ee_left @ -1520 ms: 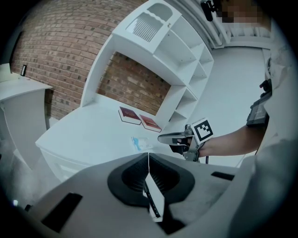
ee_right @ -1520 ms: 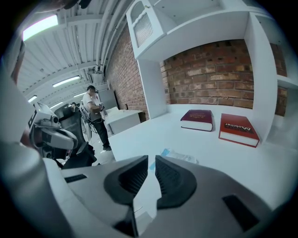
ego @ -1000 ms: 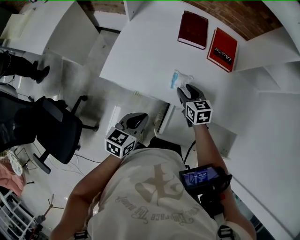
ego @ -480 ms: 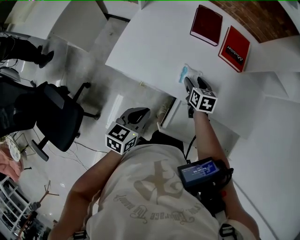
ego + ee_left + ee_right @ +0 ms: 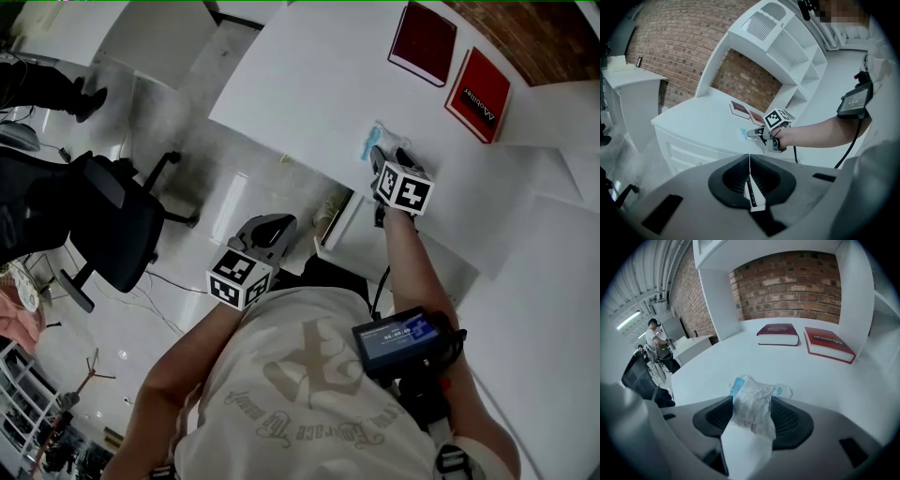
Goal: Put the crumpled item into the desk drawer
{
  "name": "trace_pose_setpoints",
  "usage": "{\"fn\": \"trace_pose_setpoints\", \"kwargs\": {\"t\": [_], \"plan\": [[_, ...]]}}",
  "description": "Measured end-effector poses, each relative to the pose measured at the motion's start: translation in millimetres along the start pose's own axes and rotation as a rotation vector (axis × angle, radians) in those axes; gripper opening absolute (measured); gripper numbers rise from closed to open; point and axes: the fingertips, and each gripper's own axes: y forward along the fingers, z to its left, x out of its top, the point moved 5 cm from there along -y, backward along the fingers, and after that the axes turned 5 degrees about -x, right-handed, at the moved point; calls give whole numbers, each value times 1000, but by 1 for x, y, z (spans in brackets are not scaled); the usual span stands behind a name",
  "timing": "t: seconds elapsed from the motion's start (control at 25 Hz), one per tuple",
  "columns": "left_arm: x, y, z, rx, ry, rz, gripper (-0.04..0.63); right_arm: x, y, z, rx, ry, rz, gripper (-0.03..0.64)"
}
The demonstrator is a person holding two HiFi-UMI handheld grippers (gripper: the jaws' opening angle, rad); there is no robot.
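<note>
Straddling the crumpled item (image 5: 752, 399) near the desk's (image 5: 300, 94) front edge, upper centre of head view: right gripper (image 5: 373, 157), jaws just spread wide. Left gripper (image 5: 277, 228), centre frame: jaws pressed together, empty.

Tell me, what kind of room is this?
Most likely an office or workroom. There is a white desk with drawers, a black swivel chair on the floor beside it, and two red books lying on the desk near a brick wall.
</note>
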Motion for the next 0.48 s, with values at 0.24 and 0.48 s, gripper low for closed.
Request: {"fn": "trace_pose_setpoints", "kwargs": {"t": [0.24, 0.48], "plan": [[-1, 3, 0, 0, -3, 1, 25, -1, 1, 1, 12, 5, -7, 232], [1, 2, 0, -6, 4, 3, 25, -2, -3, 1, 24, 9, -19, 189]]}}
